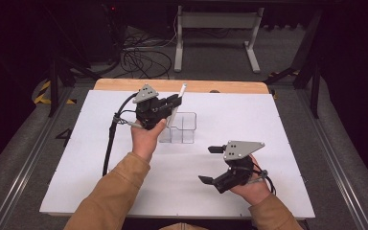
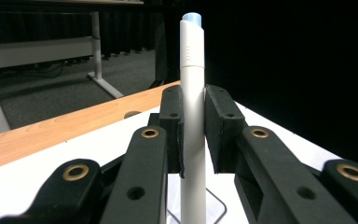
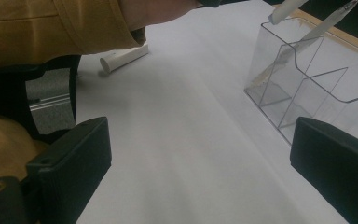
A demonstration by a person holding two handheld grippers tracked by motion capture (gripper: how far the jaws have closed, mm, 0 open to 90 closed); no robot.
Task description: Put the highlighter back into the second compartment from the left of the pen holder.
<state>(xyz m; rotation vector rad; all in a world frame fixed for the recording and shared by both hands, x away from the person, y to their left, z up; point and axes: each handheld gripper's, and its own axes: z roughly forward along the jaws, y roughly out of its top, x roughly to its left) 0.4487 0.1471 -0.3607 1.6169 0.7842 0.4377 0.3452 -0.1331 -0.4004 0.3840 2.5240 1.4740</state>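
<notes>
My left gripper [image 1: 176, 101] is shut on a white pen [image 1: 181, 92] and holds it almost upright over the clear plastic organizer [image 1: 182, 128]. In the left gripper view the pen [image 2: 192, 98], with a pale blue end on top, is clamped between the two black pads [image 2: 172, 126]. Its lower end [image 3: 286, 9] hangs at the organizer's [image 3: 307, 79] near rim. A slimmer pen [image 3: 332, 18] seems to lean in the organizer behind it. My right gripper [image 1: 209, 164] hovers low over the white table, right of and nearer than the organizer, jaws wide apart and holding nothing.
A short white cylinder [image 3: 123, 57] lies flat on the white table surface [image 1: 249, 120] beyond the mustard sleeve [image 3: 51, 28]. The organizer has several compartments. A wooden strip [image 1: 182, 85] runs along the table's far edge, with cables [image 1: 141, 60] and a desk frame [image 1: 215, 21] on the floor beyond.
</notes>
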